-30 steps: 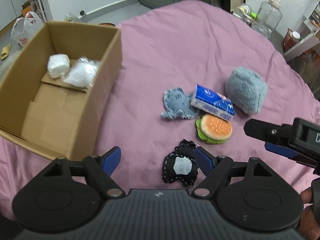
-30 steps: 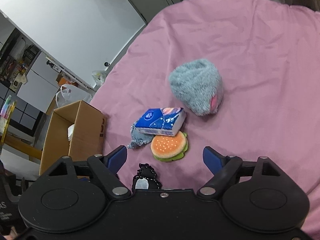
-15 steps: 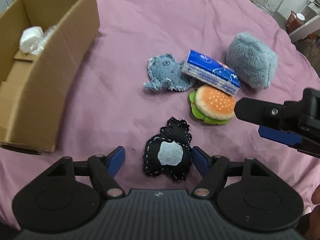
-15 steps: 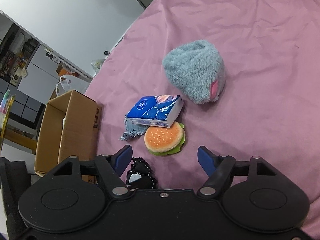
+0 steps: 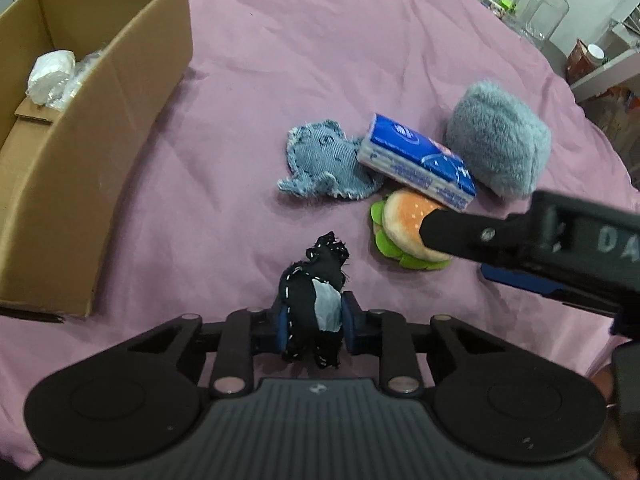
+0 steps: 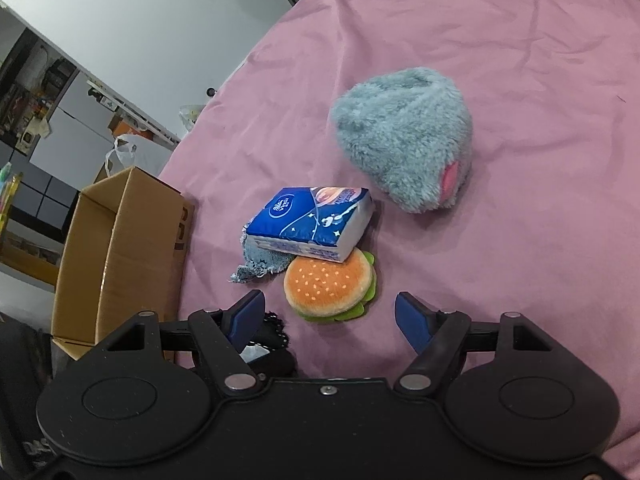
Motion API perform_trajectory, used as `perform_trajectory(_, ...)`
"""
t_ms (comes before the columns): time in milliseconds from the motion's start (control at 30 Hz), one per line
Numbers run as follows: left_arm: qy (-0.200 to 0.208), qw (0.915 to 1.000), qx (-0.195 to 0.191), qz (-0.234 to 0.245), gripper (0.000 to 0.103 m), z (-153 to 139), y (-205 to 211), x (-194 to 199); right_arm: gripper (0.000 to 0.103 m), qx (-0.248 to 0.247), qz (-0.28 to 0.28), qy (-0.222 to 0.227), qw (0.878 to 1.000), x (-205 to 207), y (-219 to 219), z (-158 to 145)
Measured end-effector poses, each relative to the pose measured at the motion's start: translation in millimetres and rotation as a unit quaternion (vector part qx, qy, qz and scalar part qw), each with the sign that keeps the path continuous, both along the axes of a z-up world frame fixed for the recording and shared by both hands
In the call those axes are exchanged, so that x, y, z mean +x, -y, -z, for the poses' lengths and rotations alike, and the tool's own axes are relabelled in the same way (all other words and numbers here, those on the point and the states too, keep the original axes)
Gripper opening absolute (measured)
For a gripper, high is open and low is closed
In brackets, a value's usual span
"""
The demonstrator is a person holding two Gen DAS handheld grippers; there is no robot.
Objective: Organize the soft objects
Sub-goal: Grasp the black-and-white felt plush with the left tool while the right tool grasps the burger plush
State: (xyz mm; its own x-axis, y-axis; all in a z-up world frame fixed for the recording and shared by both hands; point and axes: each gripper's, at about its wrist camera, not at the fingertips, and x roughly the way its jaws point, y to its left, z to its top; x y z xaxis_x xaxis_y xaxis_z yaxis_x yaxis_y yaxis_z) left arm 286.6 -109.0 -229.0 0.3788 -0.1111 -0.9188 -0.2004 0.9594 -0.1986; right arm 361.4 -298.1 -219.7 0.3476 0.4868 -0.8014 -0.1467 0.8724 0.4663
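One cardboard box is seen, and two white items are counted inside it: one wad and one clear bag. Five soft things are counted on one pink cloth: one black toy, one denim toy, one tissue pack, one burger toy and one grey plush. Two grippers are counted, left and right. One glass jar is seen beyond the cloth.

Right gripper body: white letters "DA", cut off. Tissue pack logo: unreadable.
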Motion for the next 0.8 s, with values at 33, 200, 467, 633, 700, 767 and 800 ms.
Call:
perform_trajectory(33,0.003,1.0,0.0,-0.001,0.025,-2,-1,1,0.072,-0.004,-0.002,0.001,1.0,1,-2,1)
perform_trajectory(200,0.02,0.9998,0.004,-0.004,0.025,-10,-9,-1,0.072,-0.02,-0.01,0.01,1.0,3,-10,3)
perform_trajectory(467,0.024,0.9996,0.002,-0.013,0.025,-18,-27,-2,0.07,-0.059,-0.025,0.019,0.998,6,-25,7)
perform_trajectory(633,0.029,0.9994,0.004,-0.016,0.025,-24,-33,-4,0.036,-0.071,-0.029,0.016,0.997,8,-25,10)
perform_trajectory(700,0.03,0.9994,0.004,-0.019,0.025,-28,-36,-6,0.034,-0.072,-0.028,0.018,0.997,3,-24,5)
perform_trajectory(767,0.035,0.9993,0.002,-0.016,0.025,-33,-38,-9,0.034,-0.074,-0.028,0.018,0.997,0,-23,1)
perform_trajectory(800,0.037,0.9992,0.003,-0.015,0.025,-36,-39,-10,0.033,-0.074,-0.027,0.018,0.997,-3,-22,-2)
